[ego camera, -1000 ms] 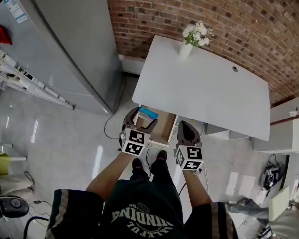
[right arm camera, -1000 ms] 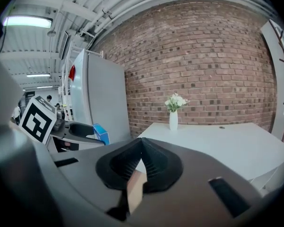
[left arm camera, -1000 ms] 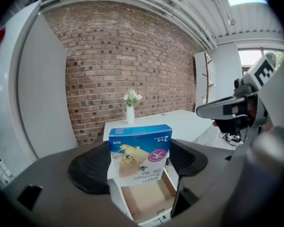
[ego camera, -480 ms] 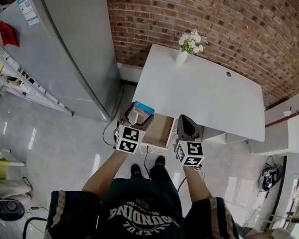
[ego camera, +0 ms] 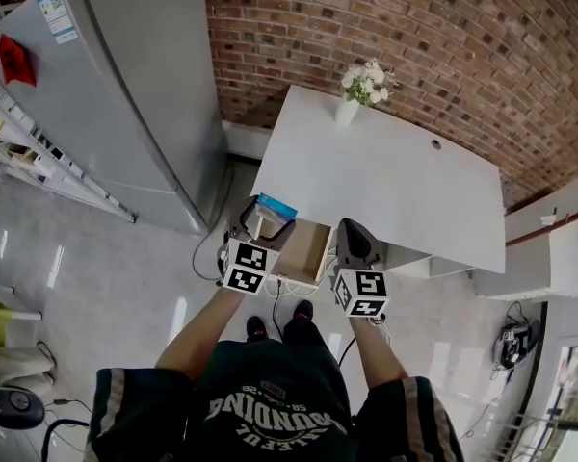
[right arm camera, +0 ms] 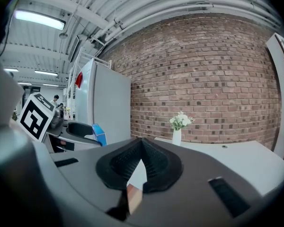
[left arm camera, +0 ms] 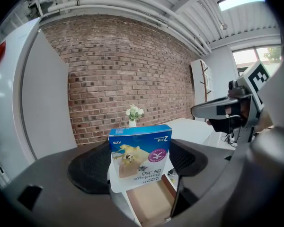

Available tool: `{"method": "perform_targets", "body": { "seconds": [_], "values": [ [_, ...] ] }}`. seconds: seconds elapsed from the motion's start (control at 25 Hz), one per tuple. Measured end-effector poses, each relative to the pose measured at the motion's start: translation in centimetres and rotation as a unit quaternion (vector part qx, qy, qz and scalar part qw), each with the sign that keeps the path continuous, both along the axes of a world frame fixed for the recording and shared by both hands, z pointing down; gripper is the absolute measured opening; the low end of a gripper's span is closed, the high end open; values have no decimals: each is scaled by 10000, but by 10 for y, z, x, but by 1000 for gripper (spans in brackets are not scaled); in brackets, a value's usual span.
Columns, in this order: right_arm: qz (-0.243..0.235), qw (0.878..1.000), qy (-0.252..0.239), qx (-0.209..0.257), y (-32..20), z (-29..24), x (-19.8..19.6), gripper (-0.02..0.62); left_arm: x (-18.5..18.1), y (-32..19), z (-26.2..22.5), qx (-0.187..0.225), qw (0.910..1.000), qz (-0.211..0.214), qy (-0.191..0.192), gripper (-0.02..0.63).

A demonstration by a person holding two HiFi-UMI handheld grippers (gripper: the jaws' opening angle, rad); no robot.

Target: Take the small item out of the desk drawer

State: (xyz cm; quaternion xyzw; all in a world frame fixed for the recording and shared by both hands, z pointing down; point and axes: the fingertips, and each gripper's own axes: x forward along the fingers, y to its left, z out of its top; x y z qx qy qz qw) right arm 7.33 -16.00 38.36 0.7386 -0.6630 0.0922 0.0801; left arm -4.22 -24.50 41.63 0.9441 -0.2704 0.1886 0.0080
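Note:
My left gripper is shut on a small blue and white box, held upright between its pads above the open drawer at the white desk's front left corner. The same box shows in the head view at the drawer's left side. The drawer's brown inside holds nothing that I can see. My right gripper is shut with nothing in it, its pads meeting at the tips, just right of the drawer at the desk's front edge.
A white vase of flowers stands at the desk's far left corner against the brick wall. A grey refrigerator stands left of the desk. Cables lie on the glossy floor below the drawer. A white cabinet is at the right.
The left gripper has lifted the box out of the drawer and shifted it slightly left. The head view has drifted, so the desk sits a little lower in frame. The right gripper stays shut.

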Motion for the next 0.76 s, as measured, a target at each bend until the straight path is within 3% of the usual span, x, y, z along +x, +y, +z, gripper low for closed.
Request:
{"method": "perform_targets", "body": {
  "seconds": [0.76],
  "values": [
    [31, 10000, -63, -62, 6, 9, 9, 23, 9, 6, 11, -101, 9999, 31, -47, 403]
  ]
}}
